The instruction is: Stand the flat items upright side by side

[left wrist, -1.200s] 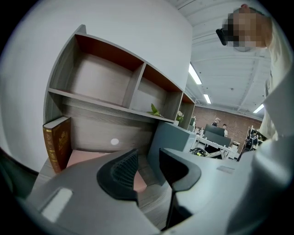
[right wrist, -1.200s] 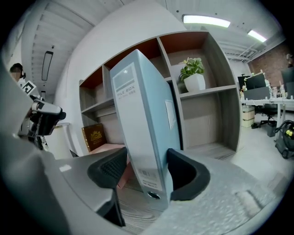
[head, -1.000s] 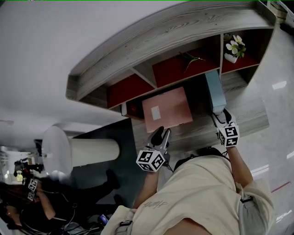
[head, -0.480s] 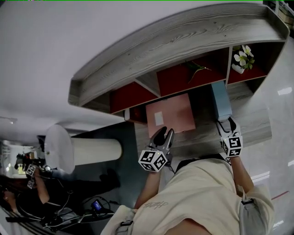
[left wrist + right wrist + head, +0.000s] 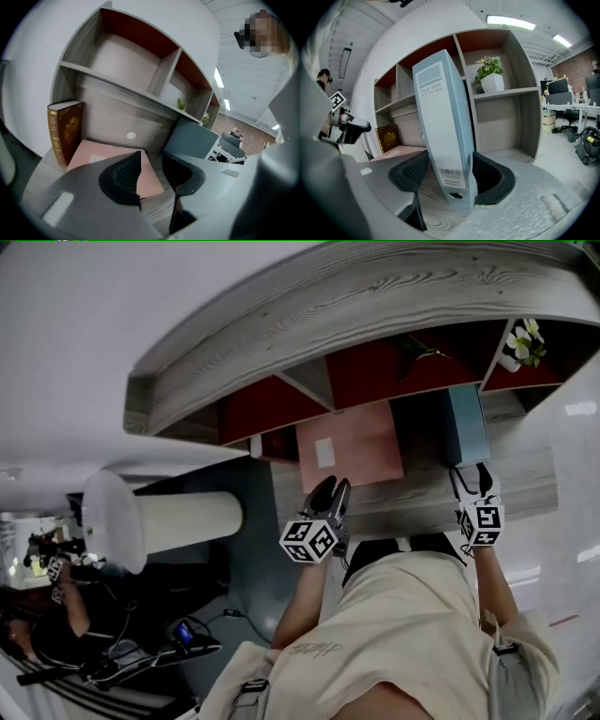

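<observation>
Two handheld grippers reach toward one wooden shelf unit (image 5: 375, 296). The left gripper (image 5: 152, 161) hovers with its jaws partly apart and empty, at the near edge of one pink folder (image 5: 112, 151) lying flat. The right gripper (image 5: 446, 176) is opening its jaws around one blue file box (image 5: 440, 108), which stands upright. Farther back, one brown book (image 5: 65, 129) stands upright beside the folder. One potted plant (image 5: 491, 75) sits in a cubby.
</observation>
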Motion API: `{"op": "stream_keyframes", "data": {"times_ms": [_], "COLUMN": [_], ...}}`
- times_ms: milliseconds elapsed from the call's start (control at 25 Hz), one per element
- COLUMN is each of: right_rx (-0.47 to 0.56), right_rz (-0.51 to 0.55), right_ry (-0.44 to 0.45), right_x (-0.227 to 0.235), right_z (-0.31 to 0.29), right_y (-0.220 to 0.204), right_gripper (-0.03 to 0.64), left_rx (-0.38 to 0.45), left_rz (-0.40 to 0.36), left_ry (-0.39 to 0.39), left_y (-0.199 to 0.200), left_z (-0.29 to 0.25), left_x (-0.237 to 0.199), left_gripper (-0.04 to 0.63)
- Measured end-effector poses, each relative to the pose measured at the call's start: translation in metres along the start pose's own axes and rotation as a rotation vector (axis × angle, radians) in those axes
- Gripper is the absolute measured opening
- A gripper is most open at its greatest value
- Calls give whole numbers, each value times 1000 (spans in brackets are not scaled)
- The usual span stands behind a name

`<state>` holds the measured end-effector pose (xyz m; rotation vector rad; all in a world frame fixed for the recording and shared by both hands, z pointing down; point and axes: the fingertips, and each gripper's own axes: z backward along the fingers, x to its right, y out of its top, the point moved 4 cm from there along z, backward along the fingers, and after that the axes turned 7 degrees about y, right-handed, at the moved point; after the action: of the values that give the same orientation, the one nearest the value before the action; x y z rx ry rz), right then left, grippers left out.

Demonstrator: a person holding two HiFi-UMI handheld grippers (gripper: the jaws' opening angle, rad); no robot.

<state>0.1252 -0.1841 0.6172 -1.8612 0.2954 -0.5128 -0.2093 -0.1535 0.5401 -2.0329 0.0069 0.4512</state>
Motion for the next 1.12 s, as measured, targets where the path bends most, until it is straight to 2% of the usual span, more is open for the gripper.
{"op": "stream_keyframes", "data": {"times_ms": [120, 240, 320, 360, 400, 560, 720, 760, 880, 920, 1040, 1120], "right_rx": [-46, -116, -171, -200, -229, -313, -359, -366, -377, -385, -437, -492], "right_rz": [-10, -3, 11, 26, 42, 33, 7, 1, -27, -37, -98, -141], "right_ry": [-43, -31, 17, 49, 80, 192, 284, 294, 286, 277, 274, 275], "right_x": [-14, -41, -58, -65, -72, -96, -113, -115, -117, -116, -123, -119], "right_z": [16, 40, 47, 48, 47, 20, -33, -47, -85, -96, -119, -127], "right_y": [-7, -18, -31, -40, -47, -67, -71, -70, -67, -64, -48, -64], "right_gripper": [302, 302, 294, 254, 244, 244, 246, 252, 264, 265, 285, 313], "left_rx": [-35, -66, -78, -81, -83, -105, -154, -173, -238, -251, -275, -288], "left_rz": [-13, -59, -50, -31, -9, 45, 114, 111, 40, 37, 102, 144], "left_ry": [66, 128, 171, 191, 207, 237, 292, 300, 296, 289, 259, 234], "left_y": [-11, -15, -18, -23, -28, -46, -70, -75, -83, -85, -91, -94], "left_z": [8, 21, 25, 26, 27, 28, 22, 18, 5, 0, -14, -19], "left_x": [-32, -63, -82, -91, -98, -127, -170, -178, -188, -189, -194, -196], "left_gripper": [156, 156, 156, 156, 156, 161, 166, 168, 187, 189, 191, 195]}}
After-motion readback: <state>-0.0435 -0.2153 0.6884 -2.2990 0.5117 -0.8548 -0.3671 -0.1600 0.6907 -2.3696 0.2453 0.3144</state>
